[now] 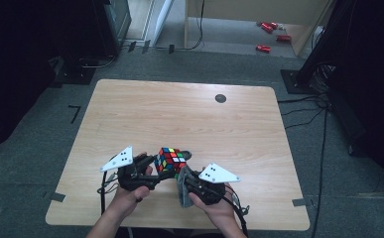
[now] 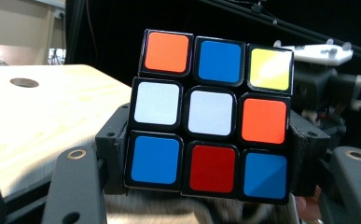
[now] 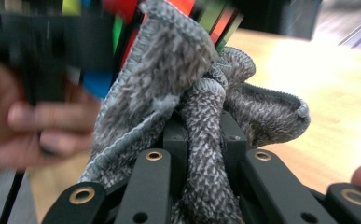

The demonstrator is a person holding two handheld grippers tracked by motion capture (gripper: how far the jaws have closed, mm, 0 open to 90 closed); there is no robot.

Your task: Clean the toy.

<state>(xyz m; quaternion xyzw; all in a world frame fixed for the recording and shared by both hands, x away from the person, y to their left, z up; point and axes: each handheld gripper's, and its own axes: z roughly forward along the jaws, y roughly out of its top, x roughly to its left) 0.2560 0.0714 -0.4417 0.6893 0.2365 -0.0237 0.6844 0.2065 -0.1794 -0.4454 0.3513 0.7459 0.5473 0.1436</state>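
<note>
Fingers of the left gripper [image 2: 206, 186] squeeze a puzzle cube [image 2: 211, 114] from both sides and hold it up off the desk [image 1: 179, 109]. Its black fingers [image 2: 115, 154] press on the bottom row of the cube, one on each side. The face we see in the left gripper view has orange, blue and yellow squares on top, two white ones and an orange one in the middle, and blue, red and blue at the bottom. Fingers [image 3: 176, 140] of the right gripper [image 3: 205, 135] are pressed tight on a grey cloth [image 3: 169, 84]. The cloth is bunched up and touches the underside of the cube. From the high view, both grippers sit close together near the front edge of the desk, with the cube between them.
</note>
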